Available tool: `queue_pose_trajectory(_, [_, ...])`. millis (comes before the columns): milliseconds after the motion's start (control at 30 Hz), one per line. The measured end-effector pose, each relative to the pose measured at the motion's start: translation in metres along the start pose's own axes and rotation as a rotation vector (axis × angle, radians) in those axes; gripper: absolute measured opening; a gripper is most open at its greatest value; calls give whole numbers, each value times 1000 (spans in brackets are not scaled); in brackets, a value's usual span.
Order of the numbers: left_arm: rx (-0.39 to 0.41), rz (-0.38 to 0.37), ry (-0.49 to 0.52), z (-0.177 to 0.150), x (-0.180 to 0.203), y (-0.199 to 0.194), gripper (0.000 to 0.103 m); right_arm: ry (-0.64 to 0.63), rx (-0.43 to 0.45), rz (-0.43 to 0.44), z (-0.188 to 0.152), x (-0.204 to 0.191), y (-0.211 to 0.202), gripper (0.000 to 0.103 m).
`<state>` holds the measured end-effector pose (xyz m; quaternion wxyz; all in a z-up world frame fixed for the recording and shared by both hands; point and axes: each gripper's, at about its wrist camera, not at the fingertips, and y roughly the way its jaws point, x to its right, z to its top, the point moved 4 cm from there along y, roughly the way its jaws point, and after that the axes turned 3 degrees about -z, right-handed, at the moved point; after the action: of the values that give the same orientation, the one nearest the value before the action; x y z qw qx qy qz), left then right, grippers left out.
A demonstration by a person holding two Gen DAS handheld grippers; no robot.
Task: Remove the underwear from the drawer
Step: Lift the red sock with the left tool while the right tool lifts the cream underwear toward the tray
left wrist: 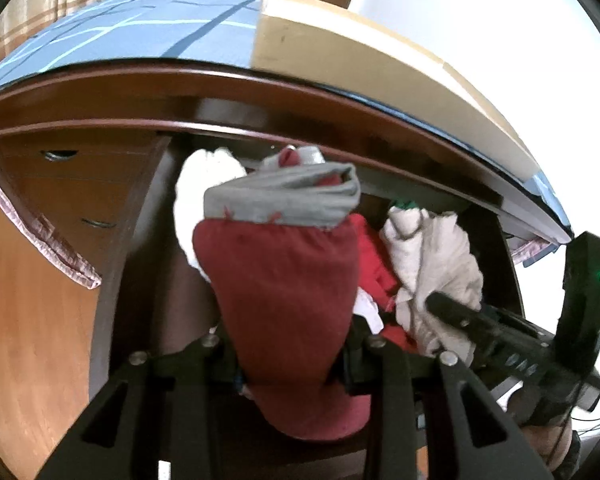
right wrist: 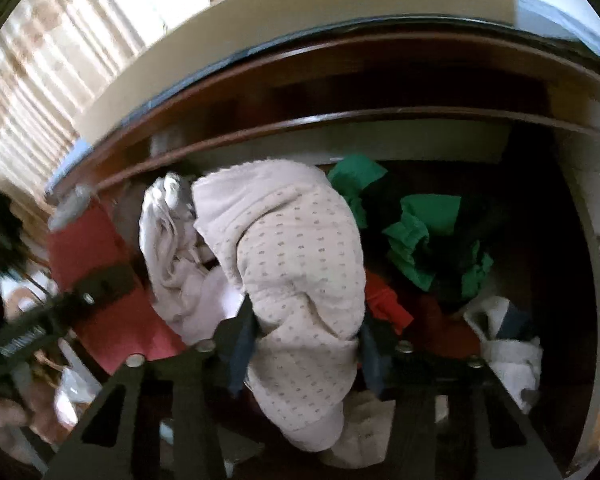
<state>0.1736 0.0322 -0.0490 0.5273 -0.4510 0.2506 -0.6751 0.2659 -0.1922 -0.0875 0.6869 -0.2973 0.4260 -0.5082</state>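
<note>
The left gripper (left wrist: 290, 356) clamps red underwear (left wrist: 284, 280) with a grey waistband above the open drawer (left wrist: 112, 280); the right gripper (right wrist: 306, 344) clamps dotted beige underwear (right wrist: 300, 264).

Red underwear (left wrist: 284, 288) hides the left tool's fingertips.

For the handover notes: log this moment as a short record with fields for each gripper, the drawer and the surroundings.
left gripper: shut on red underwear with a grey waistband, lifted over the drawer
right gripper: shut on dotted cream garment, low in the drawer
drawer: open, dark wood
left in drawer: green cloth, white cloth, red cloth
surroundings: blue sheet above the drawer
</note>
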Motion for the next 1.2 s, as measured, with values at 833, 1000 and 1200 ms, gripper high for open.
queue_pose_trajectory(833, [164,-71,200,41,51,-72,32,122,255,368,67,-36,-120,37])
queue_pose_trajectory(1000, [203,-91,223,75,58,-84,32,147,295,368,97,-36,-128,37])
queue_pose_trajectory(1200, [246,-37,257,124,64,-79,32,150,353,335,148,-45,-123,37])
